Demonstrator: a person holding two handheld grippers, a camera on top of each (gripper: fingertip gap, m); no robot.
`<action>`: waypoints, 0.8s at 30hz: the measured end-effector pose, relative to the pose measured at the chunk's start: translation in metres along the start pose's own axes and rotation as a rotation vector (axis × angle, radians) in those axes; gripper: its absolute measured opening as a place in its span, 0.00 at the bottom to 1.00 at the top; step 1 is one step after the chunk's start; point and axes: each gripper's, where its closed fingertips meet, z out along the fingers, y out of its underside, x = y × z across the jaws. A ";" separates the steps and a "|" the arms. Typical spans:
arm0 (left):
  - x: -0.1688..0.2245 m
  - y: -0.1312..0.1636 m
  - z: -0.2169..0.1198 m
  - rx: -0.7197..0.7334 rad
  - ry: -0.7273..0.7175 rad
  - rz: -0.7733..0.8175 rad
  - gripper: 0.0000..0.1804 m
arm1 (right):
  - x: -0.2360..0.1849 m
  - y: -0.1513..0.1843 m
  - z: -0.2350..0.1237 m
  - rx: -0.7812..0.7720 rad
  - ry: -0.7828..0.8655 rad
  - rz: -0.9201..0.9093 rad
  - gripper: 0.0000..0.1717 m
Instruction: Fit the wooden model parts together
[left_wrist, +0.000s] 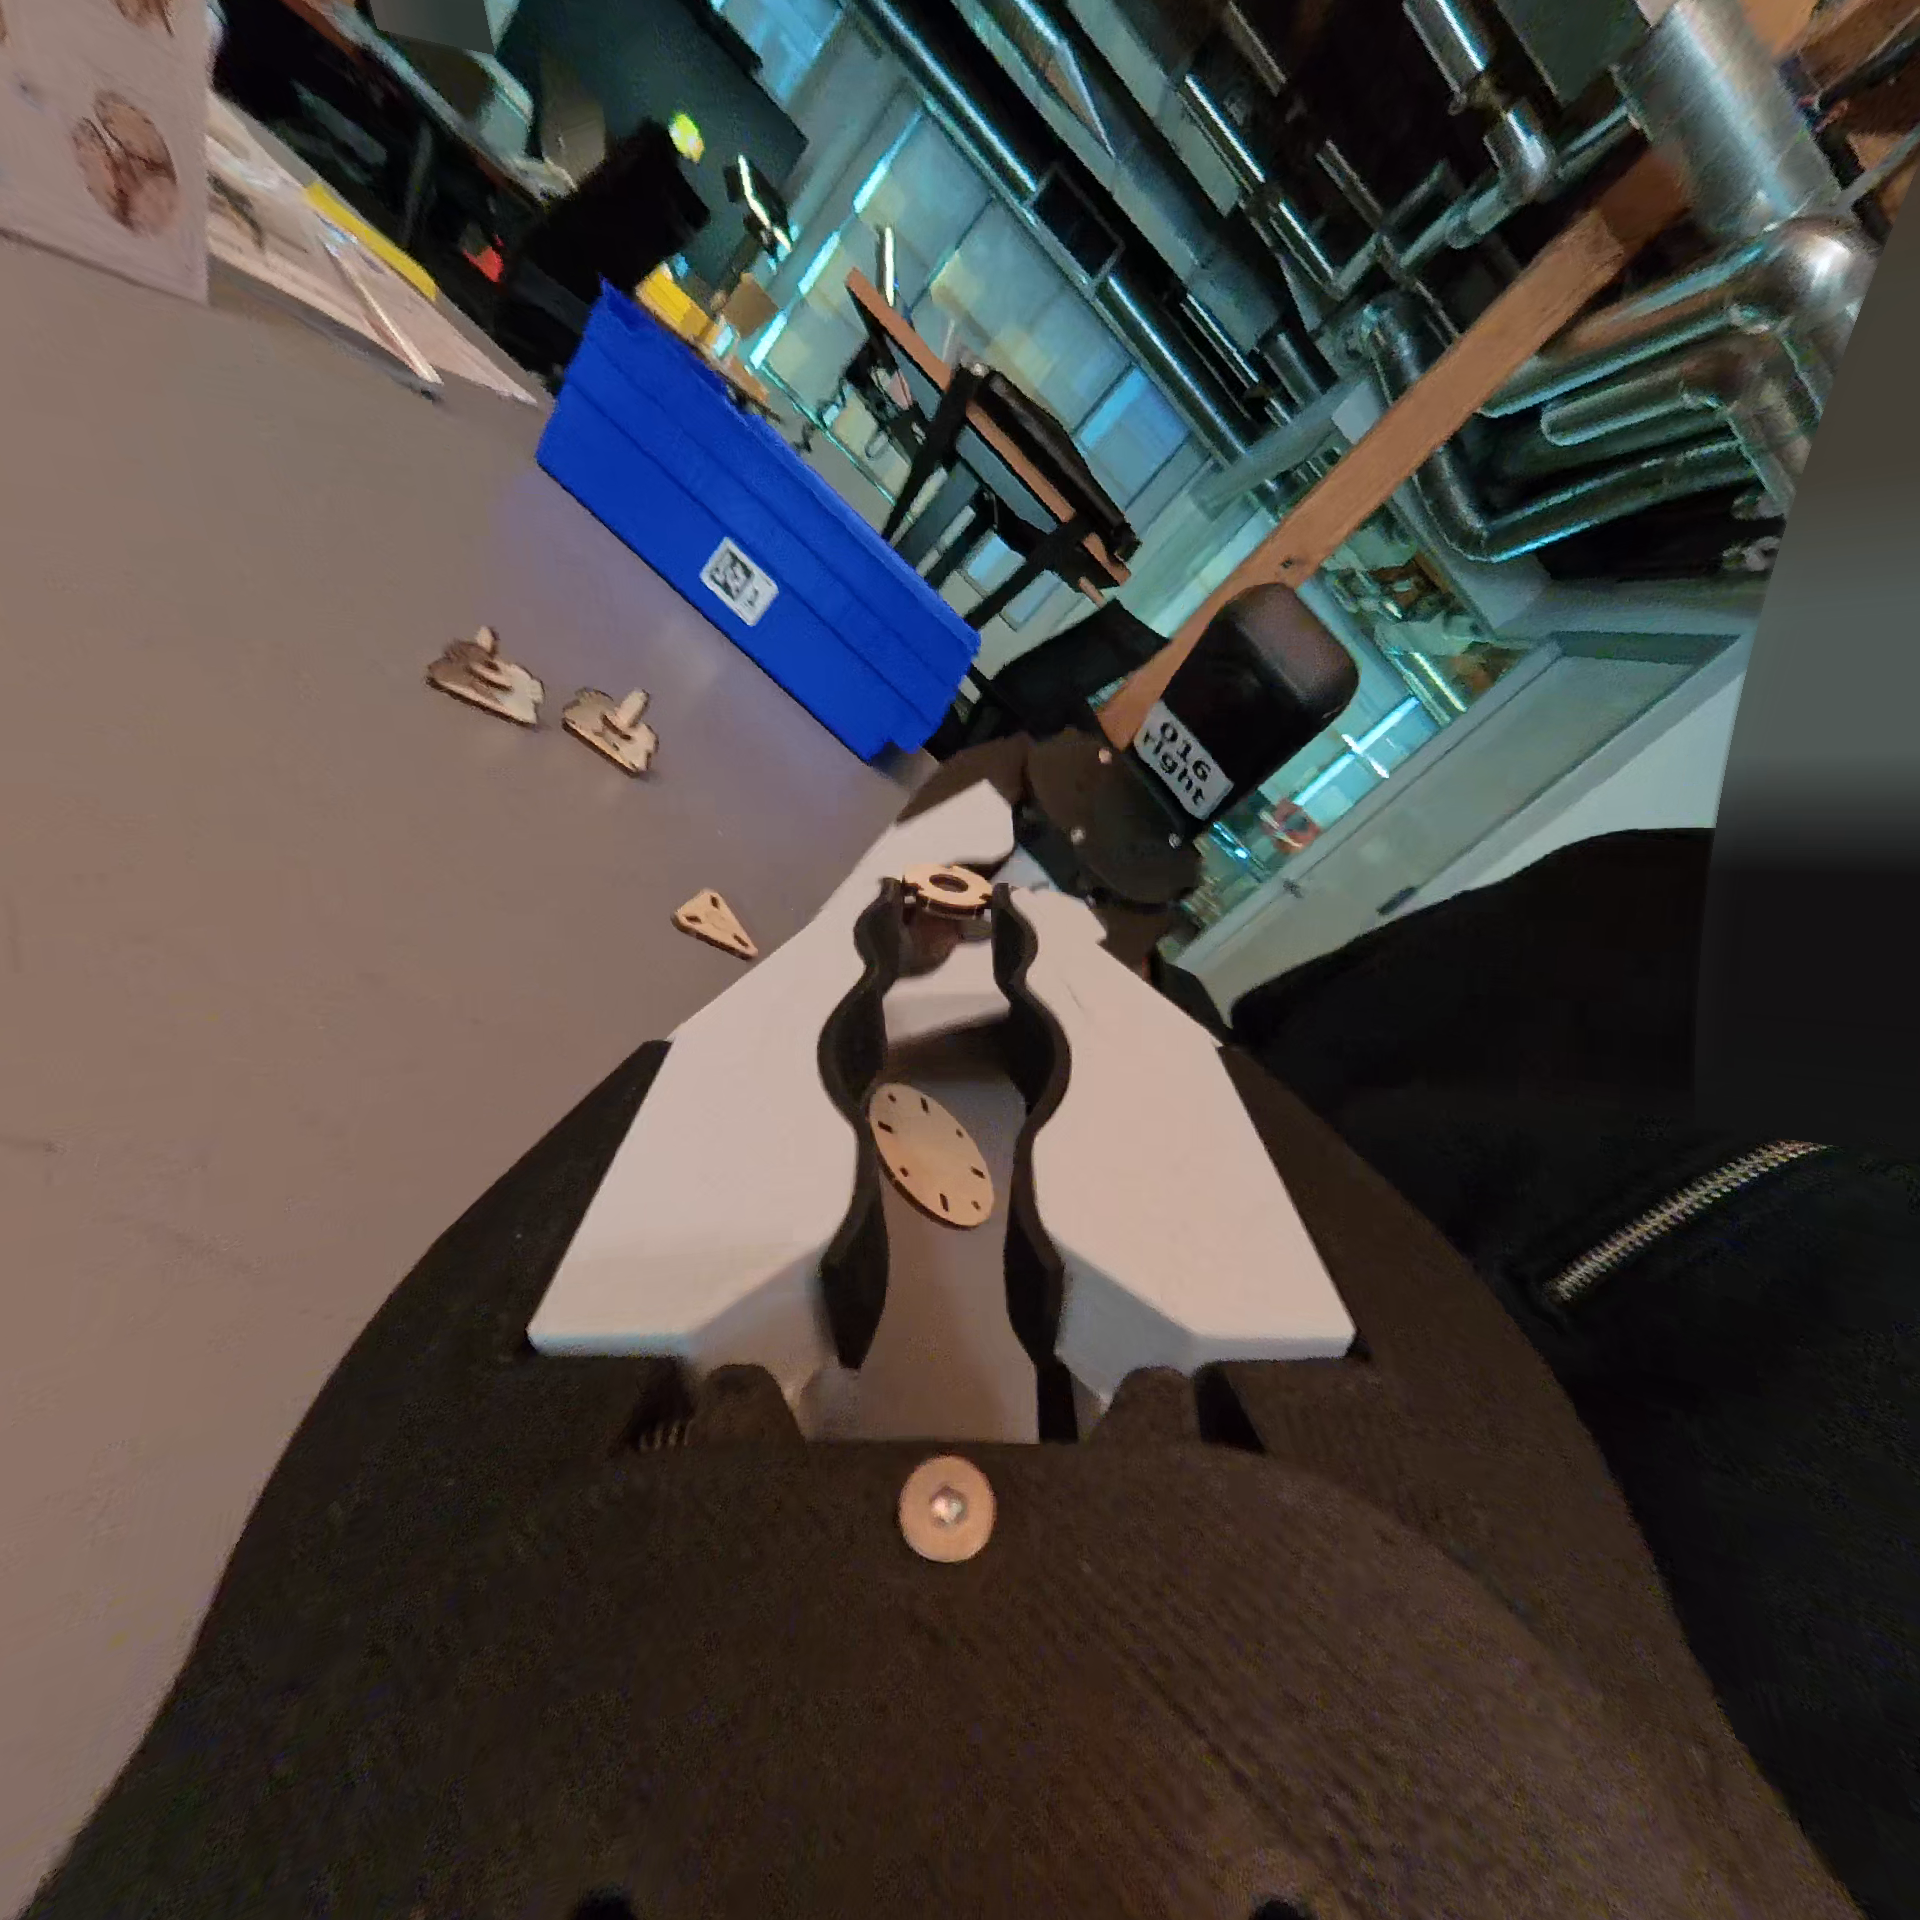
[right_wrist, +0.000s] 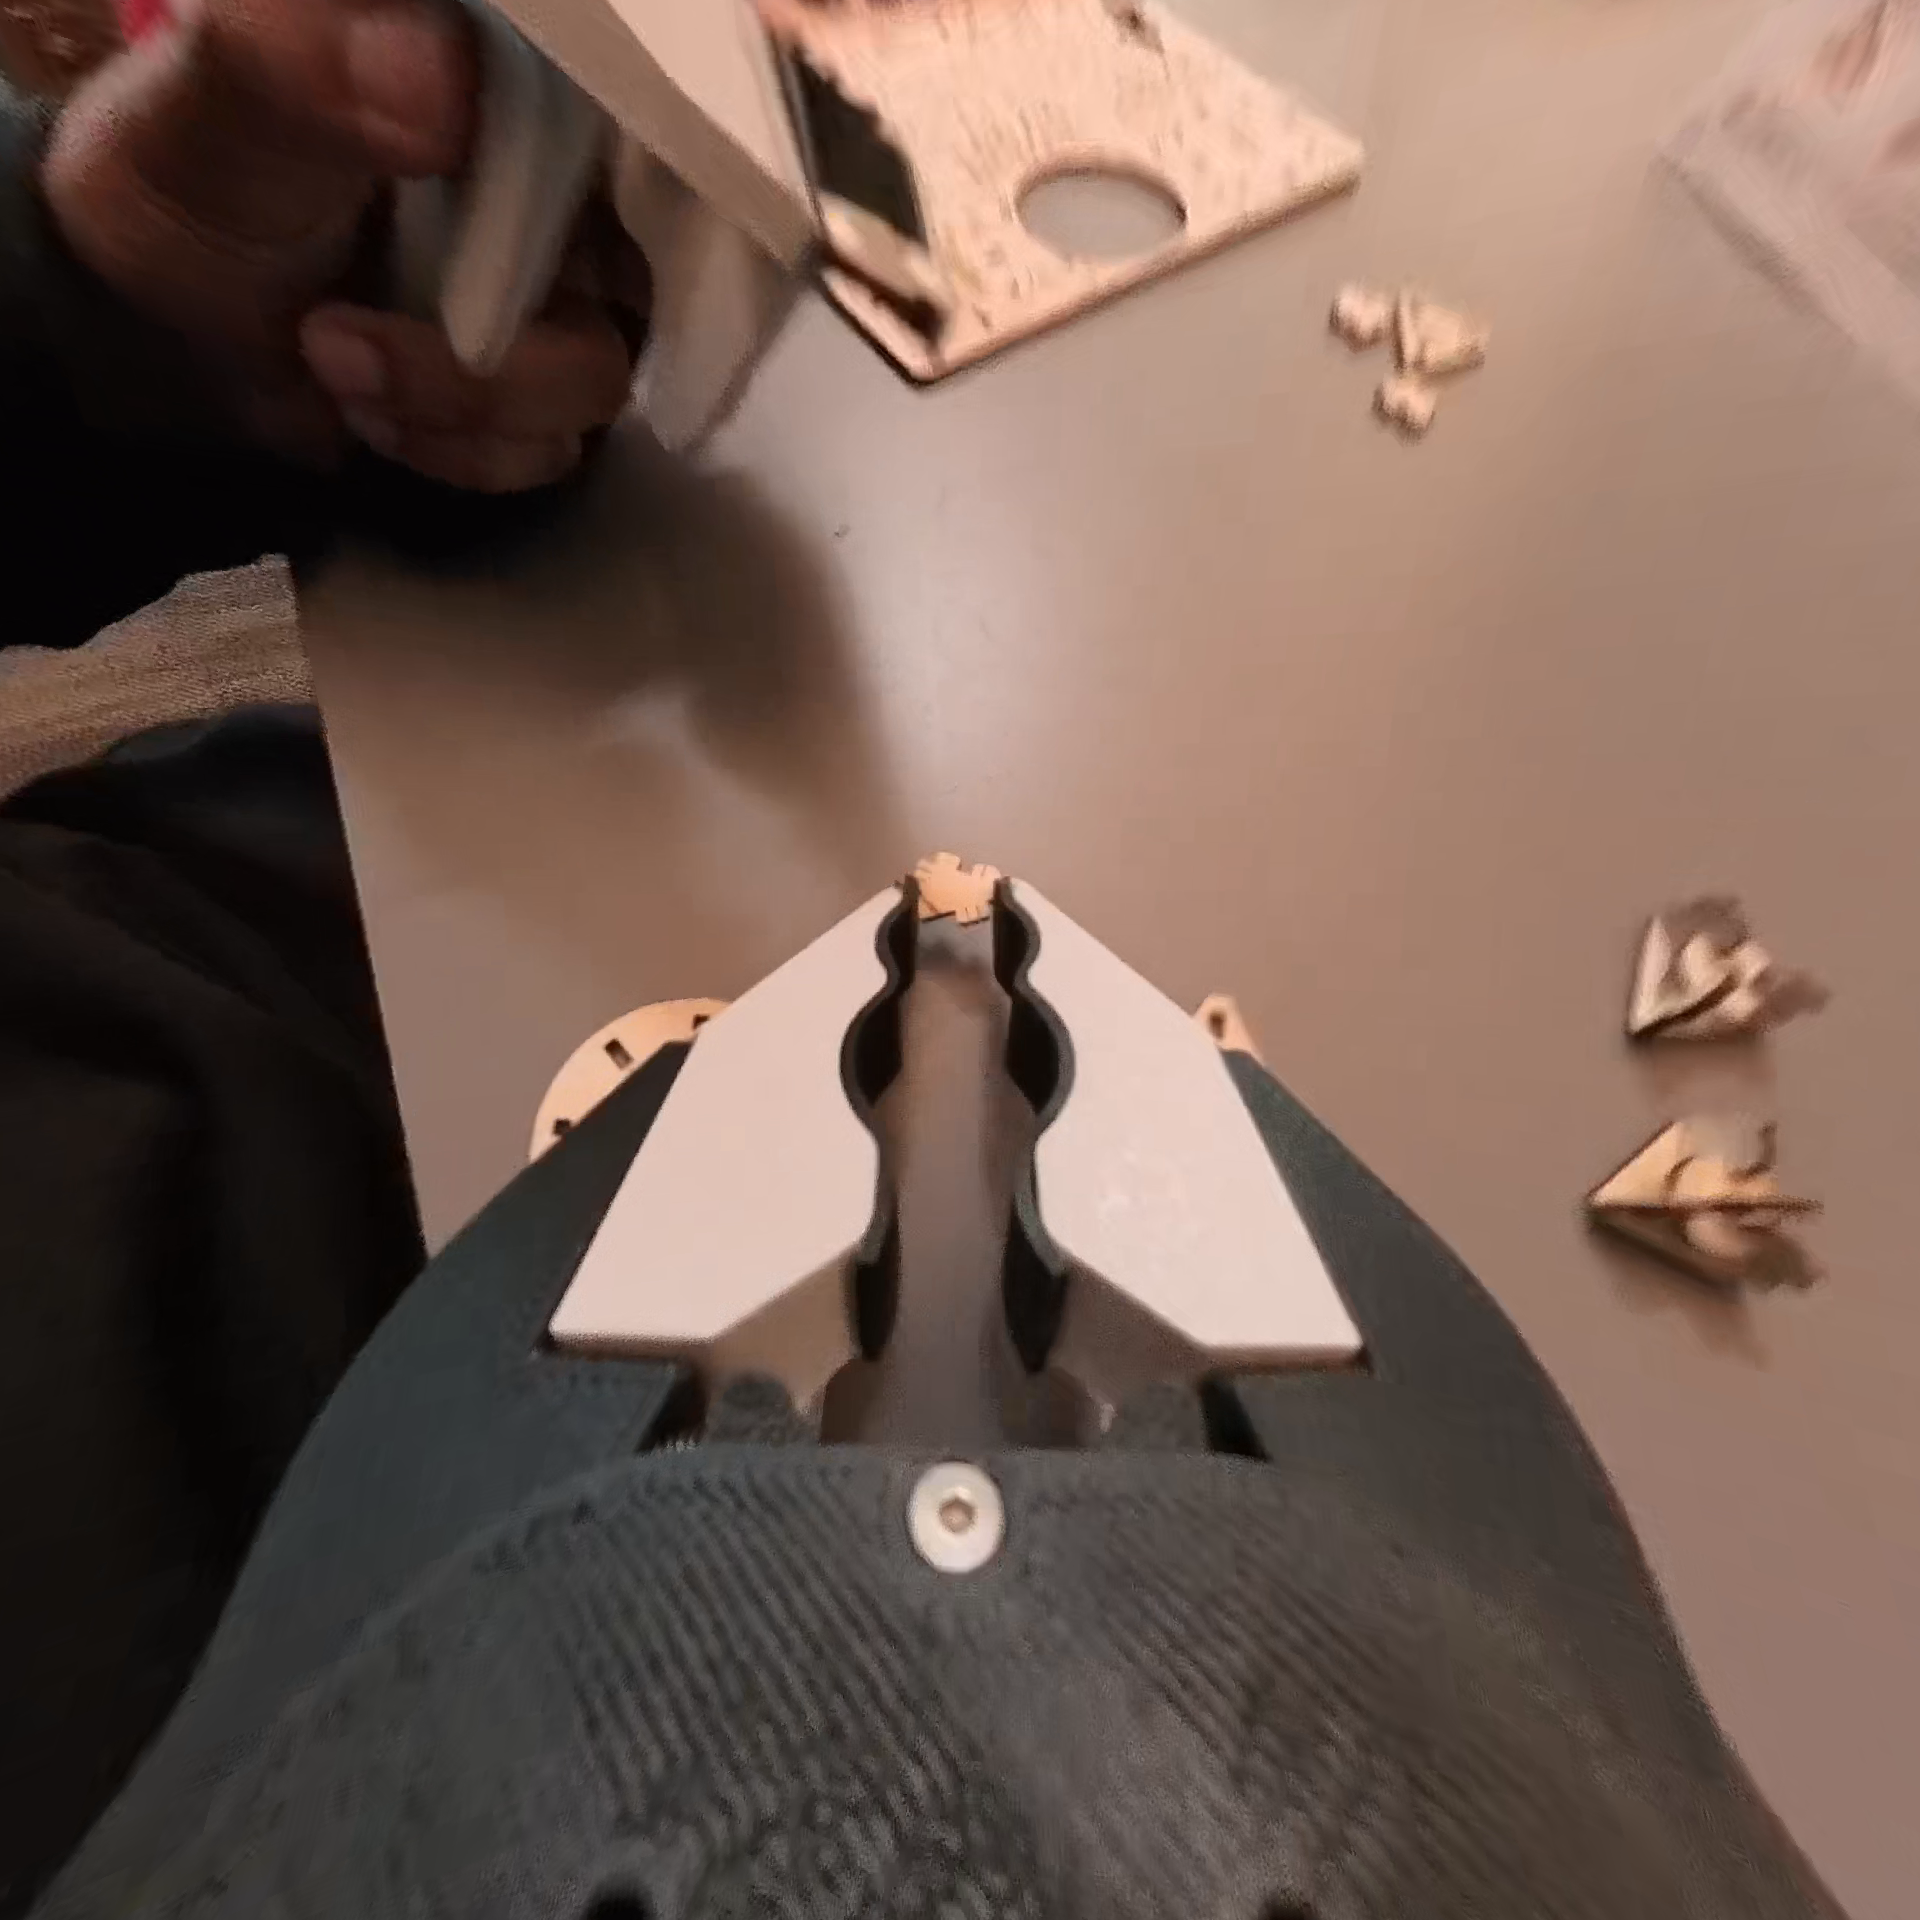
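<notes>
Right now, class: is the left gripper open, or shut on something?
Shut: the left gripper has both black fingertips pressed against a small round wooden ring with a centre hole.

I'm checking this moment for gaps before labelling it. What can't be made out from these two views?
- Left wrist view: the lower part of the wooden ring piece held at the left gripper, hidden by the fingers.
- Right wrist view: most of the slotted wooden disc, covered by the right gripper.
- Right wrist view: the hand, motion-blurred.
- Right wrist view: the wooden board, cut by the top edge.
</notes>
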 end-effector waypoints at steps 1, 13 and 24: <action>0.000 0.003 0.002 -0.022 0.010 -0.017 0.08 | 0.003 -0.009 -0.004 0.062 0.003 -0.070 0.07; -0.011 0.048 0.023 -0.323 -0.059 -0.074 0.08 | -0.018 -0.013 -0.014 0.248 0.071 -0.792 0.07; -0.009 0.054 0.023 -0.359 -0.036 -0.104 0.09 | -0.020 -0.019 -0.026 0.341 0.157 -0.851 0.07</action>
